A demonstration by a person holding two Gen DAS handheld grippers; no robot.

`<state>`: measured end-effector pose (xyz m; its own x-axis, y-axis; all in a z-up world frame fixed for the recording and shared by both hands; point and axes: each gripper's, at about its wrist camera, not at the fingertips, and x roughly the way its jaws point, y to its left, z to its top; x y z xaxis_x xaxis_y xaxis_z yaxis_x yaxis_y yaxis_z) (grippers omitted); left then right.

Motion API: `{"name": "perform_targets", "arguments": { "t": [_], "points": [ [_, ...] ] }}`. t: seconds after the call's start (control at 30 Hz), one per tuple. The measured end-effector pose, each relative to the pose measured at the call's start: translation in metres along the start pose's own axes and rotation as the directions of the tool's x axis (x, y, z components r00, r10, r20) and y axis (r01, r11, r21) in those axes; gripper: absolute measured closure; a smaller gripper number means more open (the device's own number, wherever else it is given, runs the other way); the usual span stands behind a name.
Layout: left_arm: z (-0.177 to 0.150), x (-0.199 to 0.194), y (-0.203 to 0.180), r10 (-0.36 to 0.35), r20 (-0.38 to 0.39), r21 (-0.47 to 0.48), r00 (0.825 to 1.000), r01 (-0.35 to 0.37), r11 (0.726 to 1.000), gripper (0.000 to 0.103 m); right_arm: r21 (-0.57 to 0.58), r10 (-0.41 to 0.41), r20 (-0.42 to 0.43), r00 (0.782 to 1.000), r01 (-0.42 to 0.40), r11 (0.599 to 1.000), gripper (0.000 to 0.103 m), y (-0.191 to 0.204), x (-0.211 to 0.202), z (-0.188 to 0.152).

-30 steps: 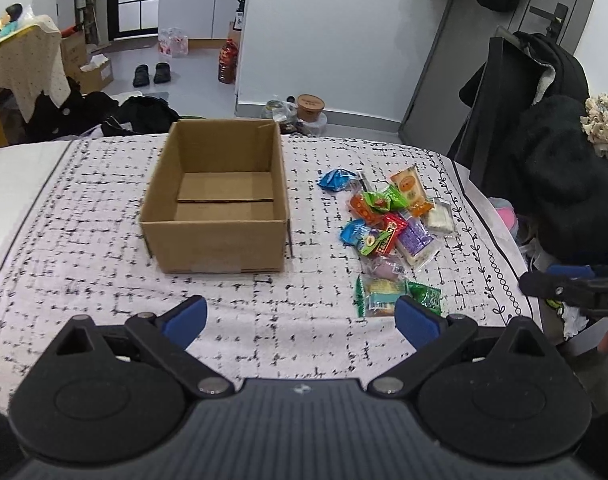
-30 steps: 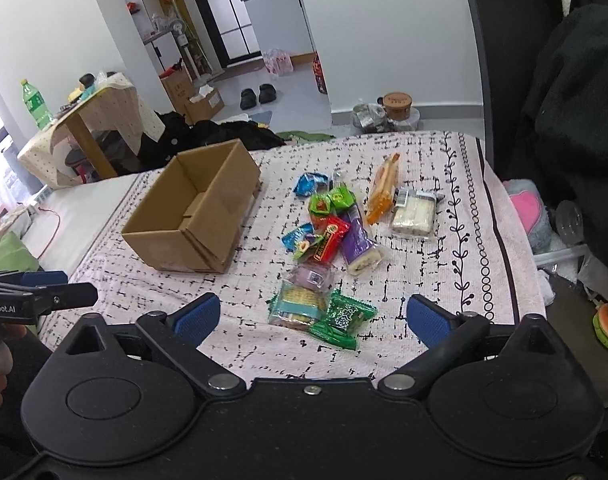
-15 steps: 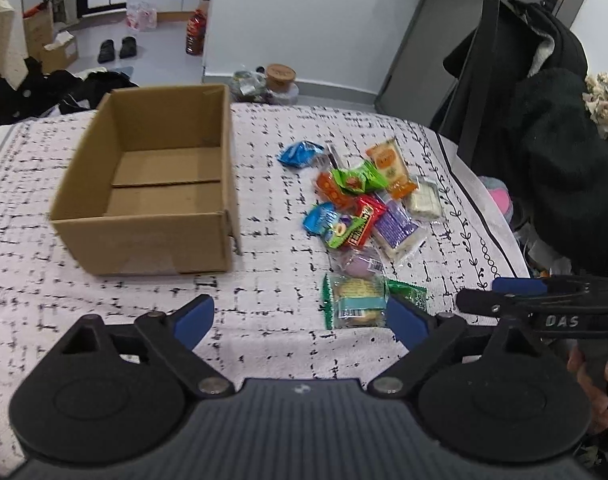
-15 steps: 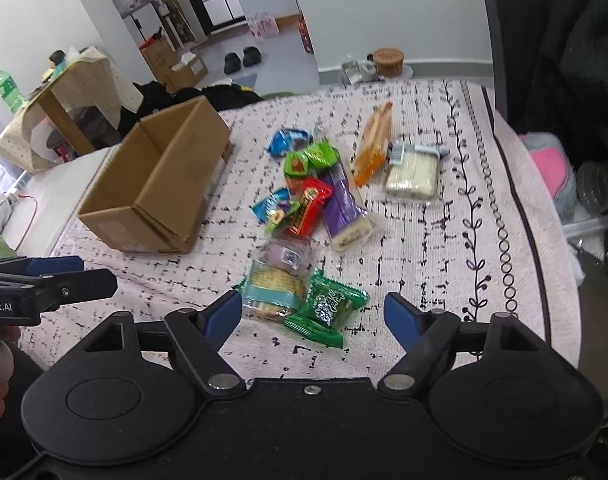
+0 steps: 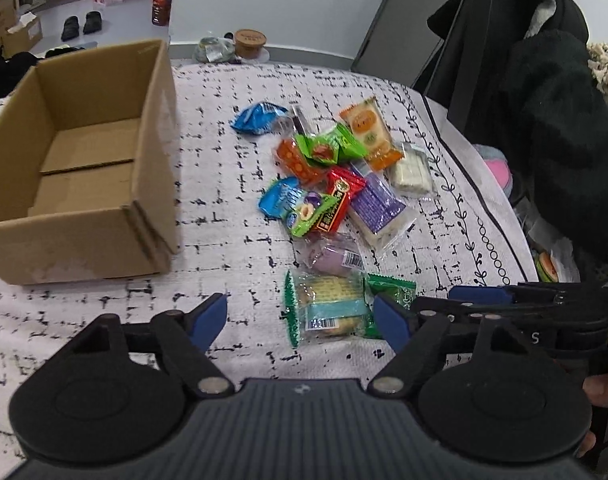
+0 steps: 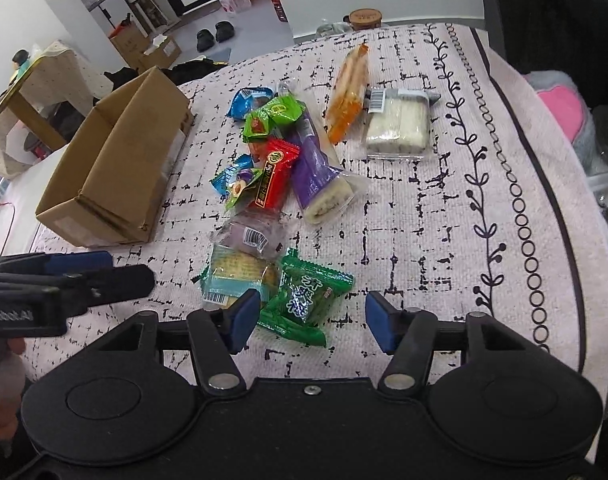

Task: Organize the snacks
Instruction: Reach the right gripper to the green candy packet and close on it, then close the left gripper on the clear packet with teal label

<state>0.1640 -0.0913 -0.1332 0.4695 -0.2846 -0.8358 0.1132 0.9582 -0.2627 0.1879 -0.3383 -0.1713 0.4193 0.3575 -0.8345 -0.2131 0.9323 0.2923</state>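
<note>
Both grippers have come down toward the snack pile since the earlier frames, so the packets now fill more of each view and the cardboard box has slid to the left edge. The snacks lie in a loose heap at the centre of the left wrist view, on the patterned tablecloth, just right of the box and apart from it. The box stands open with nothing in it, so the sorting step judged to be in hand is the first pick.

Nearest the bottom of the heap sit two packets side by side: a clear cracker packet with a teal label and a dark green packet. The left gripper has its jaws closing but not yet narrow, with the cracker packet lying between the blue pads; the pads do not press on it. The right gripper has its jaws closing too, about half wide, with the green packet between its pads and no contact that can be seen. Each gripper shows in the other's view, low at the side of the frame, and the two are close together.

The next move likely calls for each gripper to sink to the cloth, pinch its own packet without catching its neighbour, and then carry it left over the box wall.
</note>
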Motion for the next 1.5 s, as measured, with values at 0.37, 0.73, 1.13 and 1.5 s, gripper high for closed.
{"name": "perform_targets", "arguments": {
  "t": [0.37,0.73,1.13,1.5],
  "points": [
    [-0.004,0.044,-0.013,-0.024,-0.059,-0.001,0.998,0.024,1.0,0.034,0.019,0.001,-0.015,1.0,-0.001,1.0,0.067,-0.005,0.033,-0.011],
    [-0.005,0.068,-0.029,0.048,-0.084,0.011,0.995,-0.047,0.999,0.032,0.035,-0.035,0.034,0.999,0.034,0.999,0.076,-0.024,0.013,-0.02],
    [-0.016,0.078,-0.043,0.156,-0.04,0.078,0.987,-0.153,0.985,0.04,-0.008,-0.057,0.041,0.998,0.057,0.998,0.072,-0.018,0.021,-0.024],
    [-0.013,0.059,-0.034,0.107,-0.02,0.035,0.994,-0.106,0.994,0.057,-0.007,-0.013,0.11,0.994,0.014,1.0,0.076,-0.008,0.006,-0.021]
  ]
}}
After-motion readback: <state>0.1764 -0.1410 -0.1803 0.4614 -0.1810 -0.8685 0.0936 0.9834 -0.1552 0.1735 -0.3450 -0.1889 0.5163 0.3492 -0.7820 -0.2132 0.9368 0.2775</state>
